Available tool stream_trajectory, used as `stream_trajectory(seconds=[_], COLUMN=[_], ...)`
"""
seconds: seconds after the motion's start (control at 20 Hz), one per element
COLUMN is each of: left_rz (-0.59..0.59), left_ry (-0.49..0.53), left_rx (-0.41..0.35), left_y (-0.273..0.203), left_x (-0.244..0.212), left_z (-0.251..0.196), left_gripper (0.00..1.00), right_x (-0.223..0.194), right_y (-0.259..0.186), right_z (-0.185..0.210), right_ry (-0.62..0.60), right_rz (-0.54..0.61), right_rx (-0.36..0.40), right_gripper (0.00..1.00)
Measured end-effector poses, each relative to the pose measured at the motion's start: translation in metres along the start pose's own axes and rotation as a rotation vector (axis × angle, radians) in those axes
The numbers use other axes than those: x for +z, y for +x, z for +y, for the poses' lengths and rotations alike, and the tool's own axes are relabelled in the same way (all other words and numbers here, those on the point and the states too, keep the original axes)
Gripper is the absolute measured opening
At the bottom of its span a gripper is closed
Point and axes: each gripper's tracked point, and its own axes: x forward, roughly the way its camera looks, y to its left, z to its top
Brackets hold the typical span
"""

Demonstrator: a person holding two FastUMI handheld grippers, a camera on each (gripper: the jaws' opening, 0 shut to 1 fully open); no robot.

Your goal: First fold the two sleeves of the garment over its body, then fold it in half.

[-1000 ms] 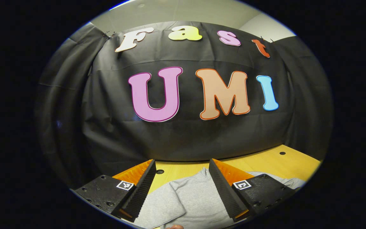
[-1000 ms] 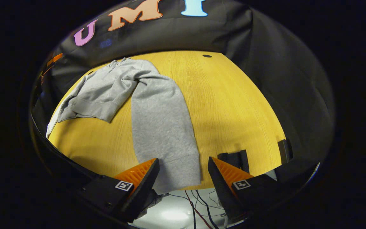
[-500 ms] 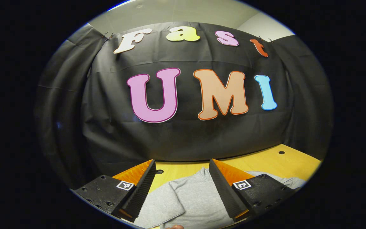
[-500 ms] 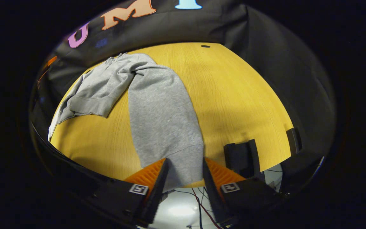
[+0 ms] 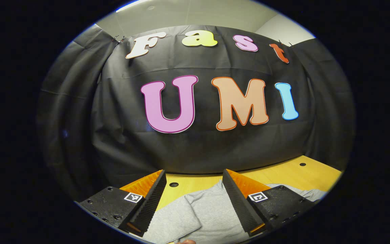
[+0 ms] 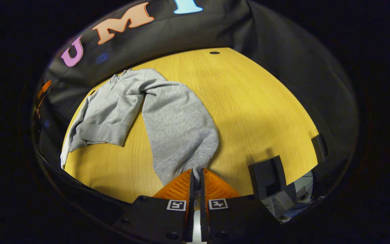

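- My right gripper [image 6: 195,174] is pinched on the sleeve [image 6: 178,125] cuff at the table's [image 6: 256,101] near edge.
- The sleeve runs lengthwise away from it toward the sweatshirt [image 6: 108,108] body near the far-left edge.
- My left gripper [image 5: 194,189] hangs wide over that body, holding nothing.

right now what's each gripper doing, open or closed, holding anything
Left gripper: open, holding nothing, above the grey garment.
Right gripper: shut on the cuff end of the garment's sleeve at the near table edge.
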Motion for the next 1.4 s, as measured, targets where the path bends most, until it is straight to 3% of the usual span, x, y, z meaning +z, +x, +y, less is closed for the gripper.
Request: stream_trajectory(seconds=[0.25,0.55,1.05,1.4], left_rz=[-0.005,-0.010,-0.002,0.027], left_ry=[-0.016,-0.010,0.003,0.004], left_rx=[0.025,0.069,0.182,0.285], left_y=[-0.002,-0.008,-0.033,-0.058], left_x=[0.000,0.001,-0.002,-0.014], left_z=[0.010,0.032,0.087,0.134], left_gripper=[0.97,0.97,0.98,0.97], right_x=[0.055,0.135,0.236,0.265], right_y=[-0.005,-0.015,-0.006,0.008], right_z=[0.020,0.057,0.173,0.267], right_ry=[0.077,0.086,0.039,-0.025], right_rz=[-0.090,-0.217,-0.315,-0.315], right_rx=[0.062,0.158,0.353,0.477], right_gripper=[0.10,0.10,0.10,0.10])
